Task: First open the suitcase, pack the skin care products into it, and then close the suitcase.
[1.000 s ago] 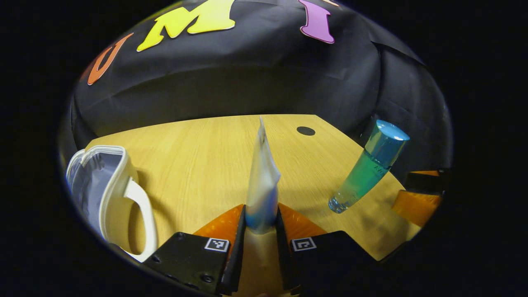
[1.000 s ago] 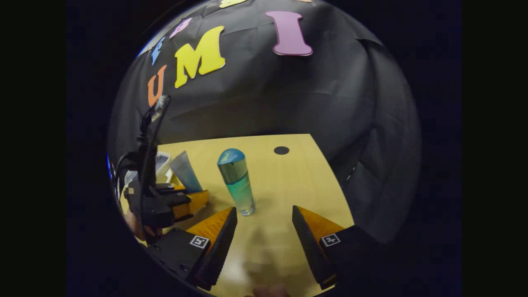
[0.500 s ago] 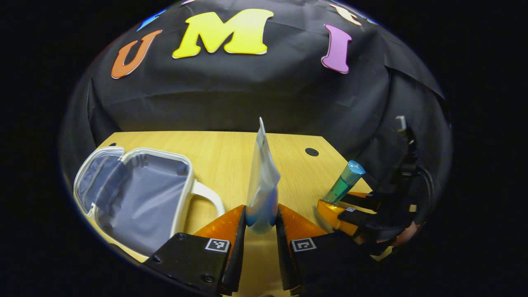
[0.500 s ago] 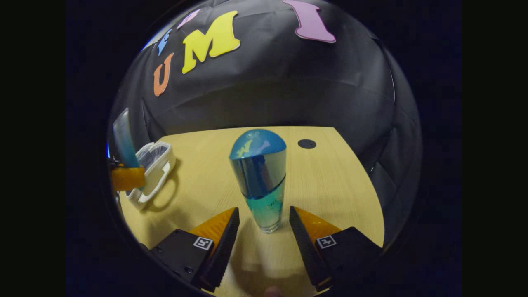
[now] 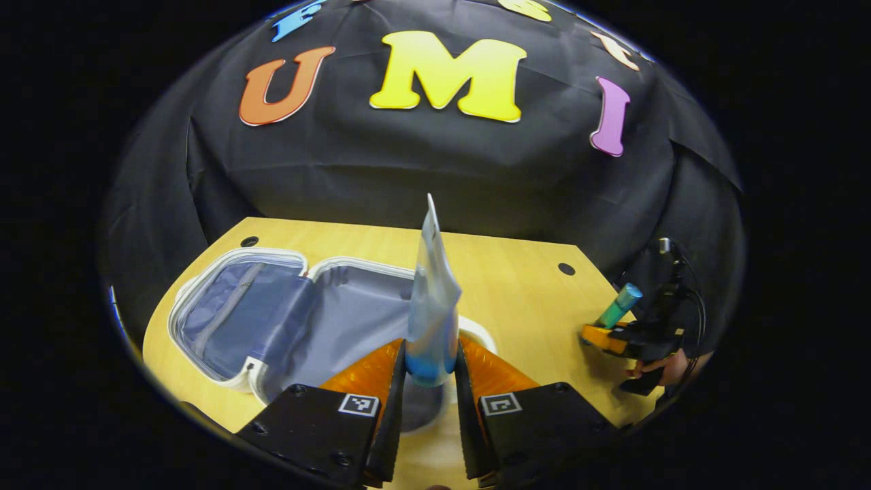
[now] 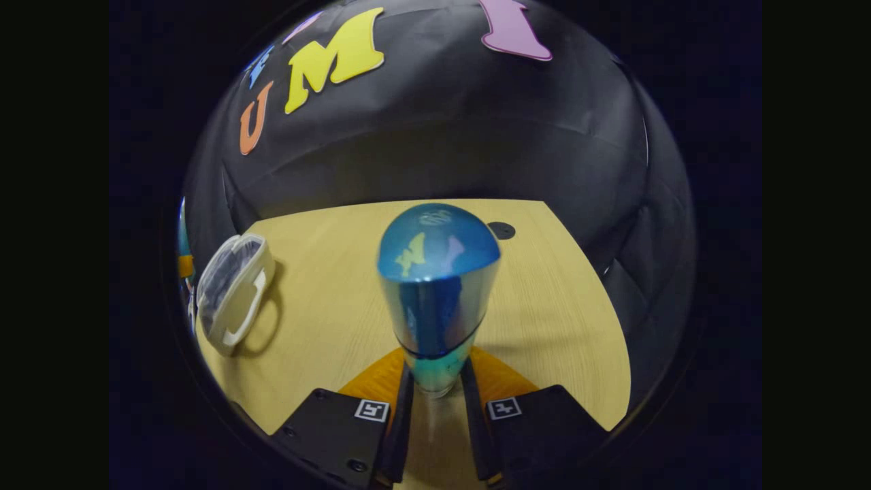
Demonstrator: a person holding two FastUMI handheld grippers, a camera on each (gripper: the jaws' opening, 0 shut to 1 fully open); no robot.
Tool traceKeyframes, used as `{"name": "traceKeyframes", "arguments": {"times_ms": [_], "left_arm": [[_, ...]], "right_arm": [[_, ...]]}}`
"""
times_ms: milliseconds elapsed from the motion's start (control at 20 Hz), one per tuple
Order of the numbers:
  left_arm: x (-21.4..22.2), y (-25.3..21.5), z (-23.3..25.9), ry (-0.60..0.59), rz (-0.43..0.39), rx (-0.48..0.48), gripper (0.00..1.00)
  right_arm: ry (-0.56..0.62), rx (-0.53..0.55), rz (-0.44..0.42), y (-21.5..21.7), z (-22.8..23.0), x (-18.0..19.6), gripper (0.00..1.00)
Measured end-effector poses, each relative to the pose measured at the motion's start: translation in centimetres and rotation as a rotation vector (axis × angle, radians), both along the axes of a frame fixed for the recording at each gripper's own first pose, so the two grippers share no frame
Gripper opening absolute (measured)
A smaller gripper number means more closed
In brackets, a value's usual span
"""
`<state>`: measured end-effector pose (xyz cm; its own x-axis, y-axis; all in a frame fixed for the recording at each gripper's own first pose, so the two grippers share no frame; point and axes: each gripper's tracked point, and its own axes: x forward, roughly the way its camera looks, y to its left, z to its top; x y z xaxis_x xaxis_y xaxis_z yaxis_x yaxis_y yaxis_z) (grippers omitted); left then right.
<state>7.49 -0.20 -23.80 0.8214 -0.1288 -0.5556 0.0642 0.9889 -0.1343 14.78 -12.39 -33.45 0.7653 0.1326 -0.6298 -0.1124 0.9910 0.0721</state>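
Suitcase (image 5: 286,320) lies open on the wooden table (image 5: 524,292) in the left gripper view, left gripper (image 5: 429,367) pinching a skin care tube (image 5: 430,299) above its near half, while the right gripper view has the right gripper (image 6: 435,388) clamped on an upright teal bottle (image 6: 435,292), suitcase far left.

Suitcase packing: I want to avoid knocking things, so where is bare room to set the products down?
Both halves of the open suitcase lie bare. The table is free between the suitcase's handle and the bottle. It is tight near the table's right edge, where the right gripper holds the bottle.
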Motion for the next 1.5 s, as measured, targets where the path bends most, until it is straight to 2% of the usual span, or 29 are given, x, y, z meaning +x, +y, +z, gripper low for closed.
{"name": "traceKeyframes", "arguments": {"times_ms": [50,200,400,650,850,950,1250,1400,1450,1500], "left_arm": [[0.2,1.0,-0.8,0.025,-0.016,-0.001,0.40],[0.8,4.1,-3.9,0.121,-0.068,-0.004,0.40],[1.8,6.4,-8.0,0.222,-0.115,-0.035,0.39],[1.9,8.3,-11.8,0.381,-0.081,-0.044,0.39],[0.7,8.9,-13.9,0.550,-0.064,-0.012,0.39],[1.1,8.7,-13.9,0.584,-0.093,0.029,0.39],[1.6,9.0,-14.4,0.670,-0.098,0.167,0.39],[1.6,9.0,-14.5,0.700,-0.106,0.210,0.40],[1.7,9.0,-14.4,0.699,-0.109,0.211,0.48],[1.6,9.0,-14.5,0.696,-0.106,0.205,0.43]], "right_arm": [[-0.007,0.006,0.000,0.0,1.4,-0.7,0.33],[-0.020,0.035,-0.011,-0.1,6.1,-3.2,0.38],[-0.051,0.036,-0.054,-0.6,12.1,-6.8,0.35],[-0.102,0.067,-0.138,-0.4,18.0,-11.0,0.35],[-0.136,0.042,-0.135,0.4,20.3,-13.4,0.35],[-0.148,0.046,-0.140,0.8,21.1,-14.1,0.35],[-0.173,0.043,-0.127,2.8,22.8,-15.4,0.35],[-0.187,0.017,-0.090,4.2,23.5,-15.9,0.35],[-0.189,0.017,-0.069,5.0,23.6,-16.1,0.32],[-0.190,0.018,-0.051,5.7,23.8,-16.0,0.33]]}}
